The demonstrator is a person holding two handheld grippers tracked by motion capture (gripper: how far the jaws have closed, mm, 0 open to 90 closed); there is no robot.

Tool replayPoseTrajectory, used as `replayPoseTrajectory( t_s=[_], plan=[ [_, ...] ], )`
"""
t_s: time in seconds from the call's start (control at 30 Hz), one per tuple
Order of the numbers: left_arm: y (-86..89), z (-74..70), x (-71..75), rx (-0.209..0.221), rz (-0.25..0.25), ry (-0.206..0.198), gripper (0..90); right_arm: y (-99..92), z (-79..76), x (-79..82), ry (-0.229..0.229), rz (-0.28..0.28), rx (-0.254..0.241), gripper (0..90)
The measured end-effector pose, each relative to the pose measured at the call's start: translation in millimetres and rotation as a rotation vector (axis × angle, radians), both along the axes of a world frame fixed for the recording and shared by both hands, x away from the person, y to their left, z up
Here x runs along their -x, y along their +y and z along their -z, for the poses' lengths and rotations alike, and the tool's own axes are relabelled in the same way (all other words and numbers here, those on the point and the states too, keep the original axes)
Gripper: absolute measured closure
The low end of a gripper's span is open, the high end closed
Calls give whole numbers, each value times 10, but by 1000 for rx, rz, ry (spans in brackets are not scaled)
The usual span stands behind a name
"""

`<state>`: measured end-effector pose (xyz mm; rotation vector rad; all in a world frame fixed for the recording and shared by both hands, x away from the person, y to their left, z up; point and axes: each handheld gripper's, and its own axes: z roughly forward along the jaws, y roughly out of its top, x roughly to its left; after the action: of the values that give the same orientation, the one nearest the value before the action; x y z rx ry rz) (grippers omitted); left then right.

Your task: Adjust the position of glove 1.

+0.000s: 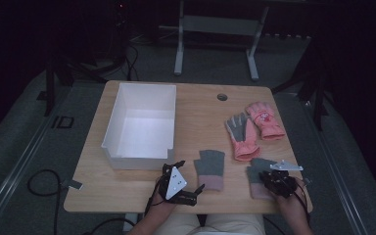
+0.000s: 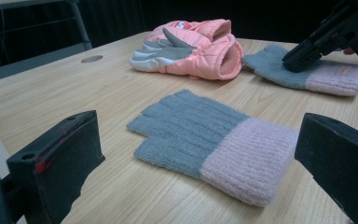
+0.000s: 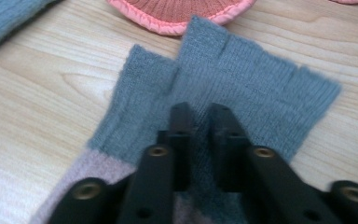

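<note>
**Right claw pinching grey-pink glove, left claw idle**

Right claw (image 3: 200,114) is down on the right grey-pink knit glove (image 3: 242,88) at the 5 o'clock part of the tabletop (image 1: 196,112), jaws nearly together with a fold of grey knit pinched between the tips. Left claw (image 2: 200,154) stands wide open at 6 o'clock, holding nothing; the second grey-pink glove (image 2: 209,140) lies flat just ahead of it. Two pink ski gloves (image 1: 252,128) lie at 3 o'clock, one cuff touching the pinched glove. White bin (image 1: 142,125) at 10 o'clock.
</note>
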<state>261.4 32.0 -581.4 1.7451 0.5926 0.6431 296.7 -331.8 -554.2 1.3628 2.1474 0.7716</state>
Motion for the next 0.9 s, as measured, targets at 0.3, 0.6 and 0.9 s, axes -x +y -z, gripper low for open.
replayPoseTrajectory(
  t_s=[0.3,0.6,0.9],
  plan=[
    [3,-1,-1,2,2,0,3,100,-388,152,-72,83,-78,858],
    [-3,-2,-4,-1,1,2,3,497,-1016,76,-177,23,-165,858],
    [4,0,-2,5,5,-1,3,976,-994,-148,-148,-42,-191,858]
  ],
)
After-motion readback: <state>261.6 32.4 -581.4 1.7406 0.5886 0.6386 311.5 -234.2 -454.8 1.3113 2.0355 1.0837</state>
